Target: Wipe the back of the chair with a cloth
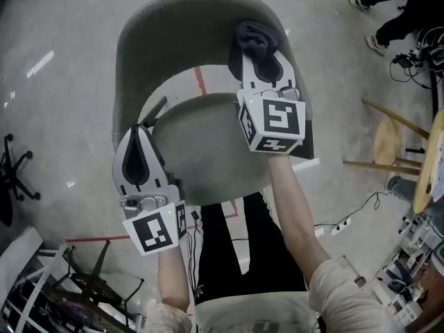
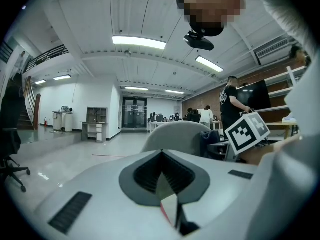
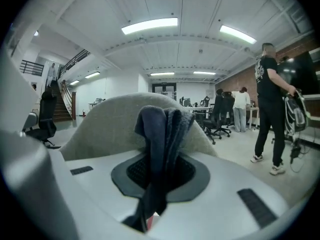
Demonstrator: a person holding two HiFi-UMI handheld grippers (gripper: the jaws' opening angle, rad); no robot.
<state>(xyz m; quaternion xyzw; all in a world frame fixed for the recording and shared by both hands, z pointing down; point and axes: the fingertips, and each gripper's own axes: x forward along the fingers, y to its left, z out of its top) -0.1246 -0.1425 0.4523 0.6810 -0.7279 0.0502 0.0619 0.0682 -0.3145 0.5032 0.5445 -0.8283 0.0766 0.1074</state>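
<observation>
1. Right gripper (image 1: 259, 60): the jaws are clamped on a dark cloth (image 1: 255, 39). The cloth is bunched and stands out beyond the tips, with a tail hanging back between the jaws.
2. Chair back (image 3: 100, 124): it lies directly ahead of the right jaw tips, with its top rim just above the crest of the cloth. Neither view confirms contact between cloth and back.
3. Left gripper (image 1: 139, 132): the jaws are together with nothing between them. It sits to the left of the right gripper and nearer the person, beside the edge of the seat (image 1: 208, 151).
4. Assessment: the step in hand appears to be bringing the cloth onto the back for a wiping stroke.
5. Recommended: advance the right gripper until the bunched cloth, not the hard jaw tips, bears on the upholstery.
6. Recommended: sweep sideways along the curve of the back, turning the gripper so that the cloth stays square to the surface.
7. Risk: the bunch looks loose, and drag on the fabric could pull it out, so the clamp should stay firm.
8. Risk: the chair may shift under pressure; the free left gripper is placed to steady it.
</observation>
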